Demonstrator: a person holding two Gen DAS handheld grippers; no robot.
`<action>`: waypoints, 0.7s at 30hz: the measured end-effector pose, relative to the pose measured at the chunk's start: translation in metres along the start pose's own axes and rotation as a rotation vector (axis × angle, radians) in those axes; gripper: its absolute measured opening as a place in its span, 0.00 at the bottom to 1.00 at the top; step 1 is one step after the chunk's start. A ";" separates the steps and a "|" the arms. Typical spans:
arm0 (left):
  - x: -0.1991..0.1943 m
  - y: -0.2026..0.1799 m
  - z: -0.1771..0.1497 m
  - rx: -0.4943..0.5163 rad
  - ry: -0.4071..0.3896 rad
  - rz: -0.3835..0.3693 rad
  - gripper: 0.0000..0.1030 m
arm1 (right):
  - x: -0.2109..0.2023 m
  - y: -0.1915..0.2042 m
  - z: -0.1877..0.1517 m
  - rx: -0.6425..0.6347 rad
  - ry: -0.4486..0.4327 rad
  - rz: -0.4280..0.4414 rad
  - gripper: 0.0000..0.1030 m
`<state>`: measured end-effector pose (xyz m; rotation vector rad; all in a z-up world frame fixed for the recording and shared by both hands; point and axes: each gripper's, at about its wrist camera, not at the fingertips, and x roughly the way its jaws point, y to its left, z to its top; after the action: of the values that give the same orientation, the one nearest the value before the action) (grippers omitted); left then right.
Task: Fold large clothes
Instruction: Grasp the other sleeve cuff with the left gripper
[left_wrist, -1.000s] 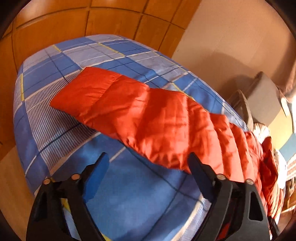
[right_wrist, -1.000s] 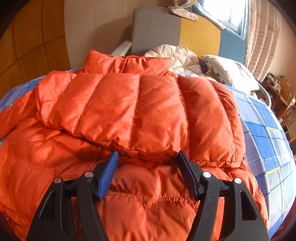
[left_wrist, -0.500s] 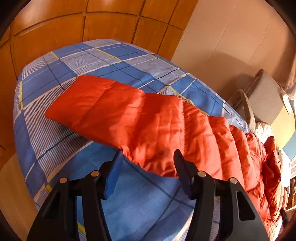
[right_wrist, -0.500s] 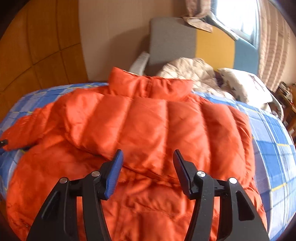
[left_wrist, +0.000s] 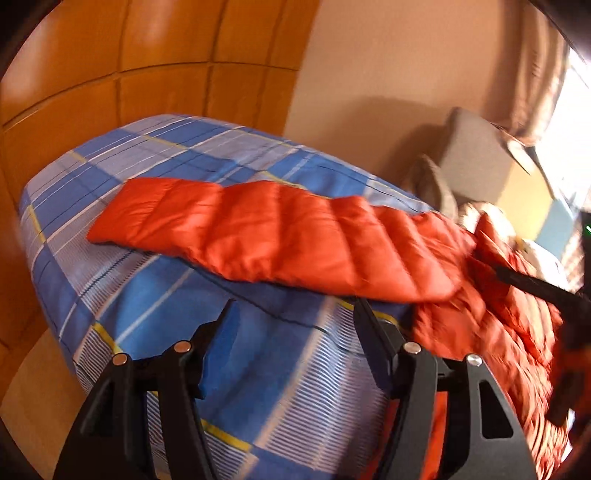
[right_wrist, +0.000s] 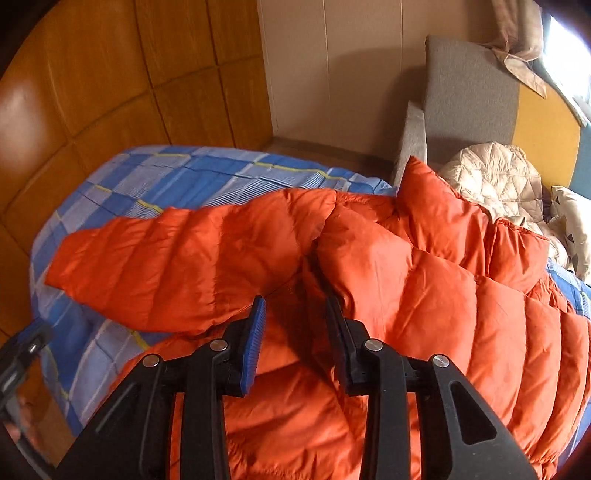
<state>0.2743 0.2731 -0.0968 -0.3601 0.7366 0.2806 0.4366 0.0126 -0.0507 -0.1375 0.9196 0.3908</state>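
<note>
The orange puffer jacket (right_wrist: 424, 295) lies spread on a bed with a blue plaid sheet (left_wrist: 166, 295). Its shell is smooth and slightly glossy, quilted into soft padded channels. One sleeve (left_wrist: 258, 232) stretches flat to the left across the sheet, a long puffy strip ending in a squared cuff. The second sleeve is folded over the body on the right, and the collar (right_wrist: 436, 206) stands up at the far side.

One left gripper (left_wrist: 295, 317) hovers above bare sheet, just near of the sleeve's edge, its two blue-padded fingers spread wide and empty. One right gripper (right_wrist: 295, 306) sits over the jacket body near the armpit crease, fingers parted with a narrower gap and nothing pinched.

Beyond lie one cream quilted garment (right_wrist: 495, 177), one patterned pillow (right_wrist: 572, 221), a grey-and-yellow headboard (right_wrist: 469, 85), and glossy wooden wall panels (right_wrist: 110, 74).
</note>
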 end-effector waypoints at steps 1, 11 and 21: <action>-0.003 -0.006 -0.002 0.023 -0.004 -0.008 0.65 | 0.006 -0.001 0.002 0.002 0.019 -0.002 0.33; 0.025 0.031 0.007 -0.094 0.055 0.032 0.70 | 0.018 -0.001 -0.018 0.005 0.076 0.046 0.11; 0.063 0.112 0.038 -0.344 0.072 0.195 0.70 | -0.030 -0.035 -0.061 0.020 0.001 -0.042 0.13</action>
<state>0.3000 0.3973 -0.1394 -0.6276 0.7960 0.5847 0.3882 -0.0448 -0.0649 -0.1386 0.9195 0.3430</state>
